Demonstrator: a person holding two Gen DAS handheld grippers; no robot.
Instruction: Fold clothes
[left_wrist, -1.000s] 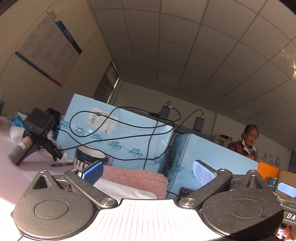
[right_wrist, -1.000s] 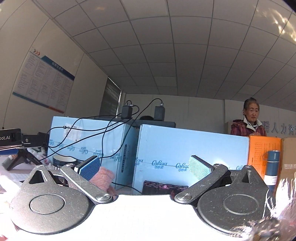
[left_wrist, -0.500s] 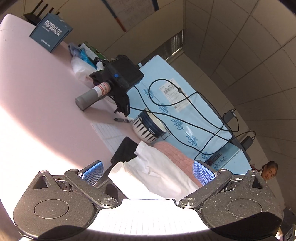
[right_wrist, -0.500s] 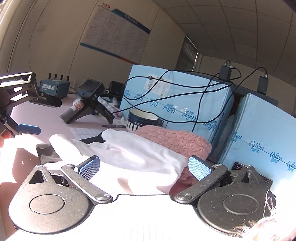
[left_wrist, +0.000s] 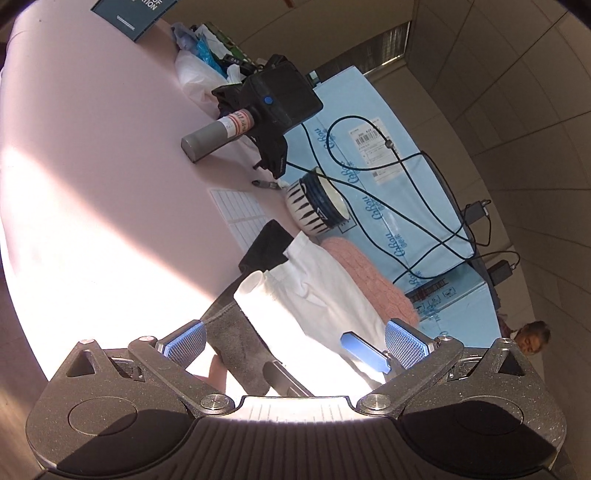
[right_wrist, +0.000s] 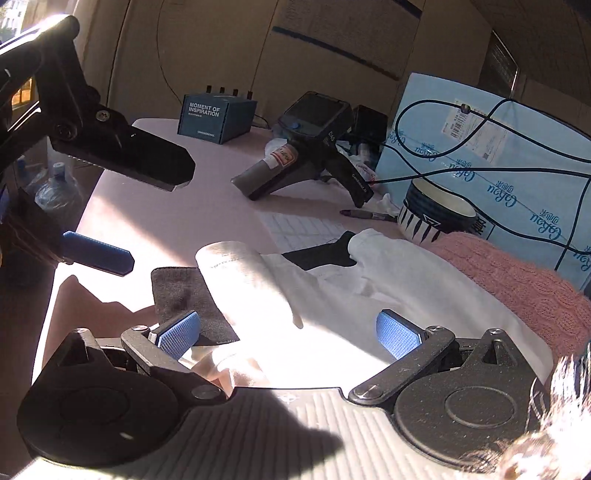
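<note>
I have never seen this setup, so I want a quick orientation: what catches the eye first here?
A white garment lies in bright sunlight on the pink table, over dark cloth. A pink knit sits beside it against blue boxes. Both grippers, left gripper and right gripper, hover open above it.

"MOMENT OF INSPIRATION" on dark blue box (right_wrist: 216, 118); "CoRou" on light-blue carton (right_wrist: 491, 177)

My left wrist view is rolled, low over the desk (left_wrist: 74, 155), facing the bowl (left_wrist: 317, 206). My right view sits level, close by; both share the bowl (right_wrist: 436, 210) and white cloth (right_wrist: 369, 280).
</note>
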